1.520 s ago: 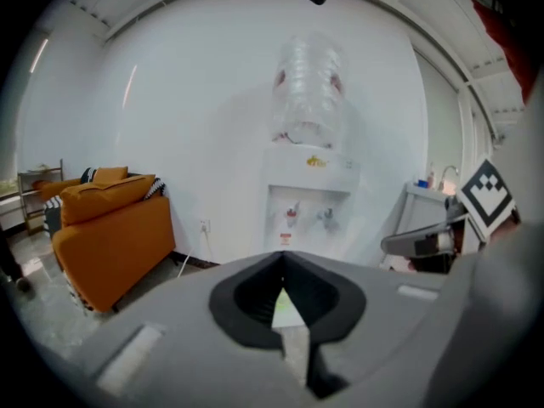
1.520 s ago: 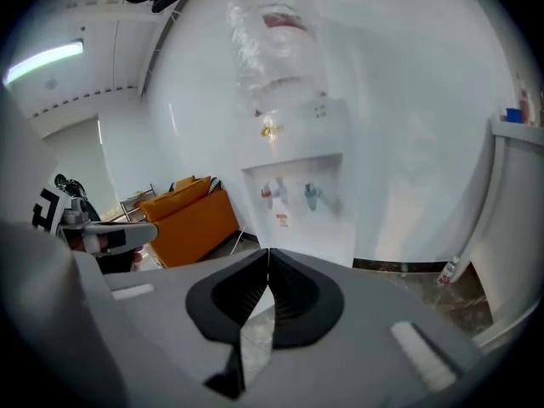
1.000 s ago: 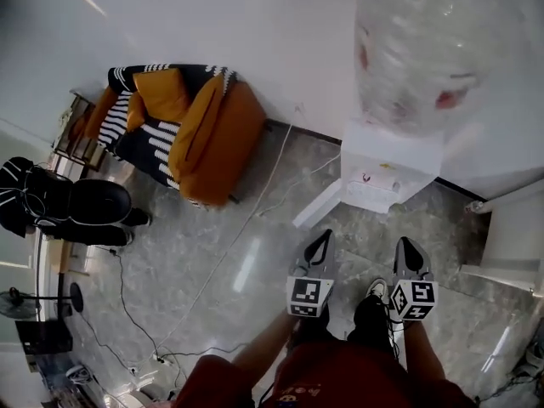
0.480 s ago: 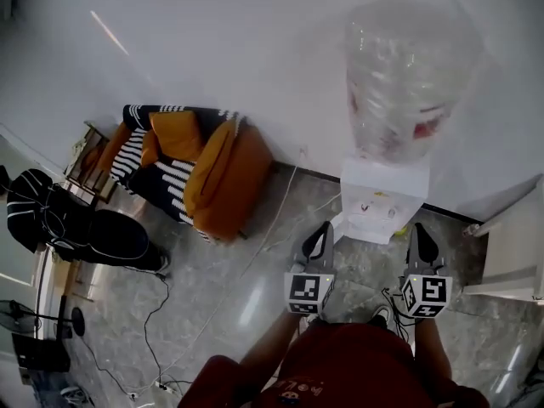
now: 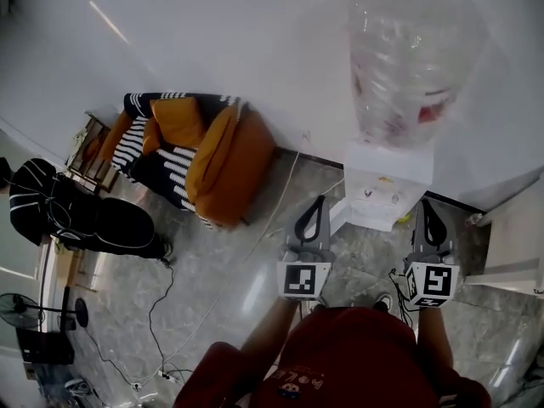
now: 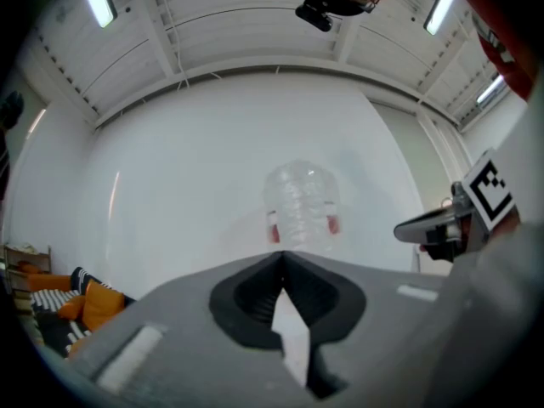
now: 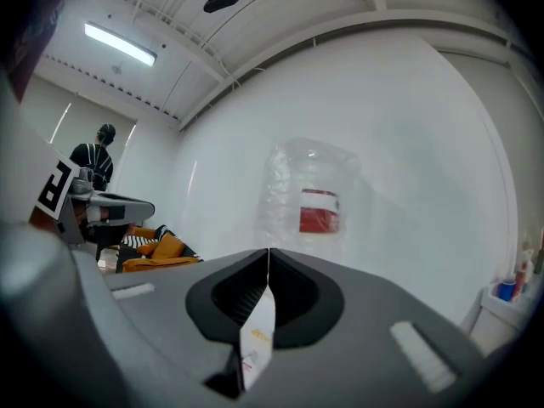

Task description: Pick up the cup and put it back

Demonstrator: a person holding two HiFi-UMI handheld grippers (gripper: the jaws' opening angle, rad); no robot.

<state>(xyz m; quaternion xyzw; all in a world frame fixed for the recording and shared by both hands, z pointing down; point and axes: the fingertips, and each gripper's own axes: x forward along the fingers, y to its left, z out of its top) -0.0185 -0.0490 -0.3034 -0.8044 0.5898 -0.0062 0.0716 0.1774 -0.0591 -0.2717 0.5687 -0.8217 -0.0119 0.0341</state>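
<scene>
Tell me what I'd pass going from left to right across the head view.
Person in black → orange armchair → left gripper → water dispenser → white unit at the right edge.

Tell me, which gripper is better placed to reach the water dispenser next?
Probably the right gripper: its tip shows against the water dispenser, whose bottle looms larger in its view. The left gripper sits just beside it. Both are shut, empty.

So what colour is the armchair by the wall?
The armchair is orange, draped with a black-and-white striped cloth; the head view shows it best.
</scene>
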